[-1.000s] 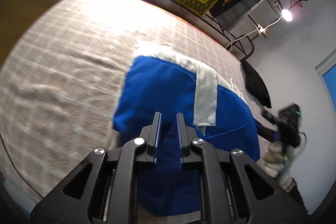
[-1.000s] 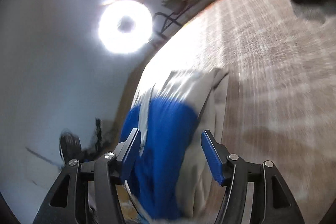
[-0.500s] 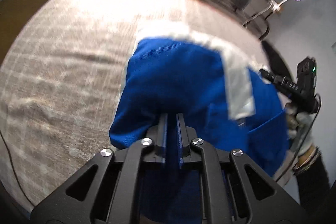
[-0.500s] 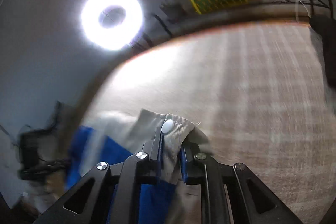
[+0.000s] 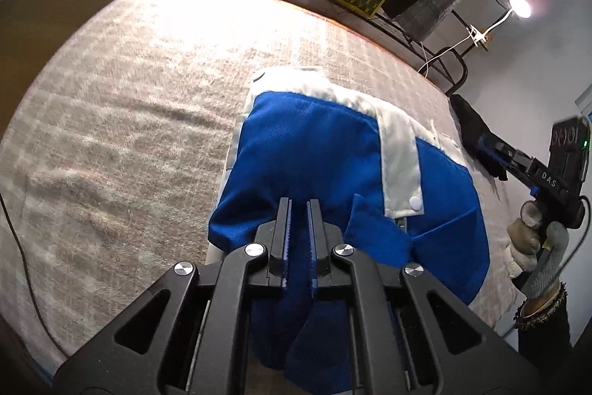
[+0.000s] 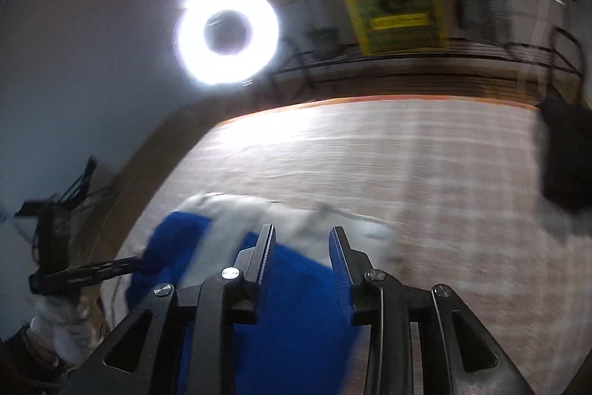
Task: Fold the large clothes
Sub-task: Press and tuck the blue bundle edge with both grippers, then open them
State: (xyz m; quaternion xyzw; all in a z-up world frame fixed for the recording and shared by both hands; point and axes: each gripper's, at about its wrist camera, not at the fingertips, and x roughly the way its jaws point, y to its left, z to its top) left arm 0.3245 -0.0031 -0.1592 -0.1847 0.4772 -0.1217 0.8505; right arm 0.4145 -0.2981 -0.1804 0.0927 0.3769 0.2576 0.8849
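My left hand-held gripper (image 5: 298, 210) is clamped on a blue fold of the jacket (image 5: 333, 150). My right hand-held gripper (image 6: 301, 243), jaws just reopening, grips nothing. Jacket lies bundled mid-bed (image 5: 129, 99); folding unfinished.

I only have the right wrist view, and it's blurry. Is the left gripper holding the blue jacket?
Observer: Yes. The left gripper is shut on a fold of the blue jacket.
Operator: And the other one, has it let go?
Observer: Its jaws have just been opening. The left wrist view shows the right gripper off the jacket's right edge, with nothing between them.
Operator: What lies on top?
Observer: The white placket, with a snap button at its near end.
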